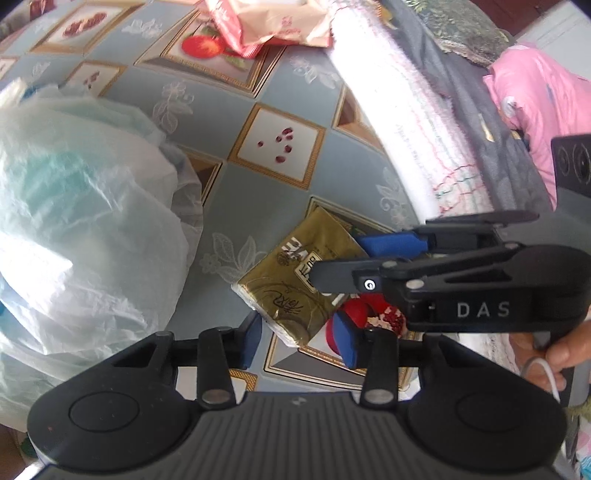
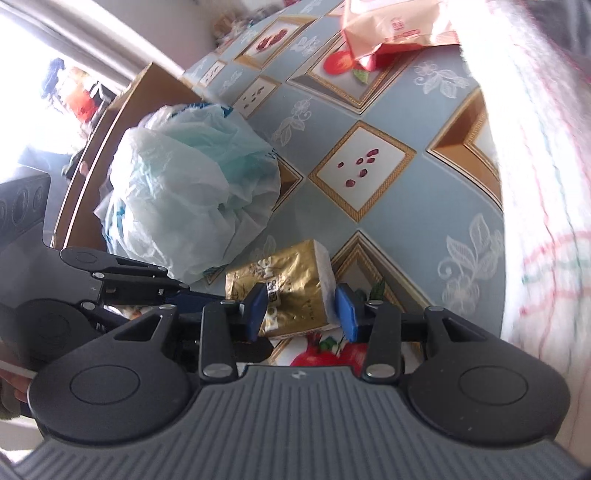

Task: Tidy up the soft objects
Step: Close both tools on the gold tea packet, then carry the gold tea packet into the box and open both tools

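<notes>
A gold tissue pack (image 1: pixel 291 291) lies on the blue patterned tablecloth (image 1: pixel 236 206). In the right wrist view the pack (image 2: pixel 291 284) sits between the blue pads of my right gripper (image 2: pixel 301 312), which is shut on its two sides. In the left wrist view that right gripper (image 1: pixel 340 258) comes in from the right across the pack. My left gripper (image 1: pixel 297 341) points steeply down at the pack's near corner. The corner lies between its blue pads, which do not visibly squeeze it.
A big crumpled translucent plastic bag (image 1: pixel 81 221) fills the left, in front of a cardboard box (image 2: pixel 122 122). A red-and-cream packet (image 1: pixel 266 26) lies at the far side. A white knitted cloth (image 1: pixel 406 122) and a pink garment (image 1: pixel 535 92) line the right. A hand (image 1: pixel 561 350) holds the right gripper.
</notes>
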Motion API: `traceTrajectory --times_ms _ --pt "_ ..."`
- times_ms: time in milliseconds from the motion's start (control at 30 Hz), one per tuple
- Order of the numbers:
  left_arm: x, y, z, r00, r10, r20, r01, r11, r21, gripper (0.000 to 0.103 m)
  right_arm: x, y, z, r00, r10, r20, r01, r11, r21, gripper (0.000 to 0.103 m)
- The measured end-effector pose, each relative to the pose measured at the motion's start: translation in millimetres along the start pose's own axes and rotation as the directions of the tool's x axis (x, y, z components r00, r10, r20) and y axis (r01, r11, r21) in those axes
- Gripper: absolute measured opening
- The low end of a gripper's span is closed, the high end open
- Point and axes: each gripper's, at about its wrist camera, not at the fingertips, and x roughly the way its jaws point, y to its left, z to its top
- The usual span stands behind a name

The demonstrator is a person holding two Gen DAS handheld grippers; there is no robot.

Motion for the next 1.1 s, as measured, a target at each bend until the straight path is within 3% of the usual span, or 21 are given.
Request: traceTrajectory --times_ms 300,567,800,1100 --pt "-39.7 -8.8 -9.4 0.999 -0.031 0.039 0.028 0.997 0.071 0.043 -37.5 30.9 -21.1 0.995 -0.042 0.088 0.034 0.995 0.091 0.040" --pt "-94.4 11.9 -39.7 0.997 -0.054 0.054 0.048 0.994 0.101 0.043 -53.0 100.5 -41.1 0.989 -0.067 0.129 0.049 0.989 0.136 0.040" --pt "-164.9 66.7 -77.0 0.997 -0.016 0.078 0.012 0.998 0.056 0.043 -35.5 190.6 -37.1 0.993 0.005 0.120 -0.019 0.993 0.118 0.040" --pt "-237.1 169.4 -114.2 0.989 0.064 0.134 -0.049 0.993 -0.110 0.043 26.3 316.4 -4.2 0.994 0.088 0.068 -0.084 0.995 -0.050 0.039"
